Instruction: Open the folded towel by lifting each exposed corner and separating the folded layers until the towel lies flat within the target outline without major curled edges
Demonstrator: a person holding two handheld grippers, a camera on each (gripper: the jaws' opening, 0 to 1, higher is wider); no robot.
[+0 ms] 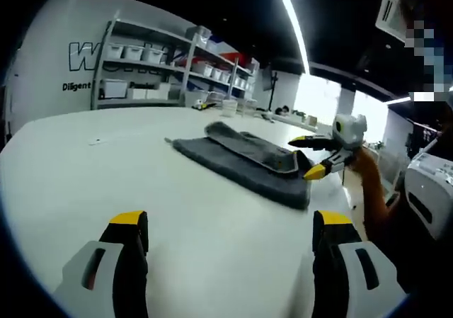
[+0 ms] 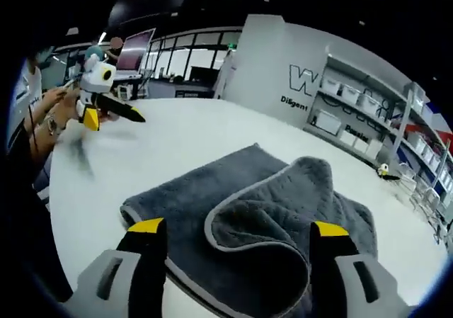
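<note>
A dark grey towel [image 1: 248,163] with a pale hem lies folded on the white table [image 1: 106,169]. In the right gripper view a rounded upper layer [image 2: 265,215] of the towel [image 2: 184,190] is doubled over the lower one. My right gripper [image 2: 237,227] hovers open just over that flap, one jaw on either side of it. In the left gripper view it [image 1: 313,157] hangs at the towel's right end, jaws apart. My left gripper [image 1: 230,222] stands open above bare table, well short of the towel. A hand holds it [image 2: 112,117] at the far side of the table.
Metal shelves [image 1: 163,63] with white bins [image 2: 368,105] stand against a lettered white wall behind the table. The table's edge [image 2: 60,212] curves close to the towel. A monitor [image 2: 138,49] and a white machine [image 1: 428,190] stand beyond the table.
</note>
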